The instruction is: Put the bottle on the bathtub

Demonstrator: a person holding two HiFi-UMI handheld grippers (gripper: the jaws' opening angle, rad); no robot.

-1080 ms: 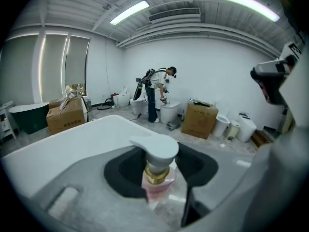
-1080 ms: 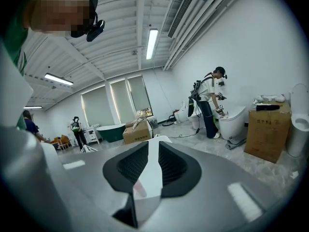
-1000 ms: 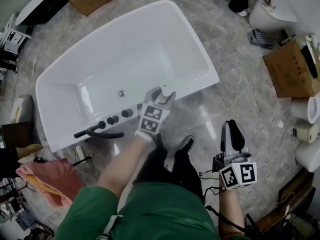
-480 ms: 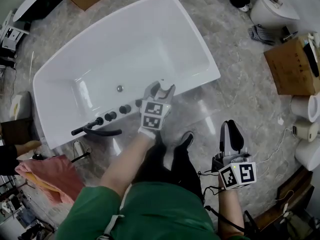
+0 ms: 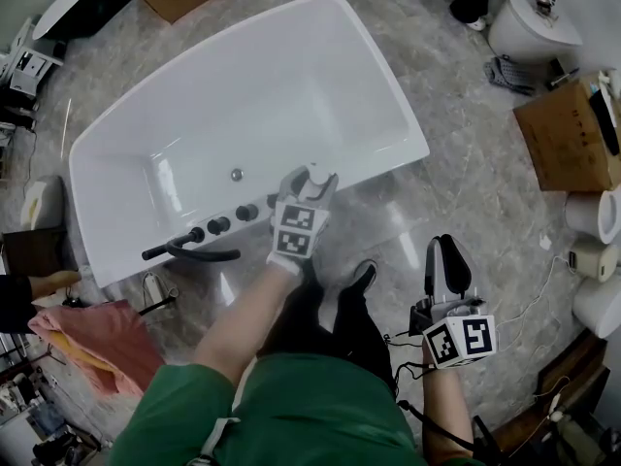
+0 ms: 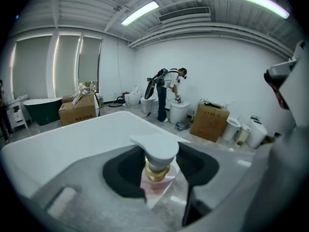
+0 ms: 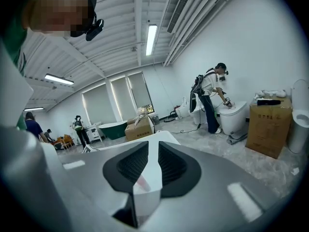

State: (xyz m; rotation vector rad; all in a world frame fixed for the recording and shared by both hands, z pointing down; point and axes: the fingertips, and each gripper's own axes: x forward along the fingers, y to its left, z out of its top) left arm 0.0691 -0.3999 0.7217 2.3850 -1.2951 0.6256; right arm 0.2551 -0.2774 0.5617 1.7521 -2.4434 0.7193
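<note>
A green shirt is cut off by the bottom edge of the head view. Below it, dark shoes are seen on the marbled floor.

The right gripper is held low at the person's right side, well apart from the tub, w/ its jaws pointed up. In the right gripper view the jaws are shown only a slit apart and nothing is gripped. A pale wedge in the gap is hard to read.

The left arm is stretched fwd, and the left gripper is placed over the near rim of the white bathtub. It is just beside a row of black knobs and a black faucet. Its jaws are closed partway on the bottle, pressed against both sides. A white pump cap, gold collar and pink body are shown upright between the pads. The bottle's base is hidden by the jaws, so contact w/ the rim cannot be confirmed. From the head view only a bit of white cap is made out.

A round drain is seen in the tub floor. At left, a pink cloth is partly cut off, and a hand enters from the edge.

In the bkgd, cardboard boxes and a toilet are seen at the far right. A second person is shown bent over that toilet in the left gripper view, too small for detail. A dark tub is glimpsed by the windows.
</note>
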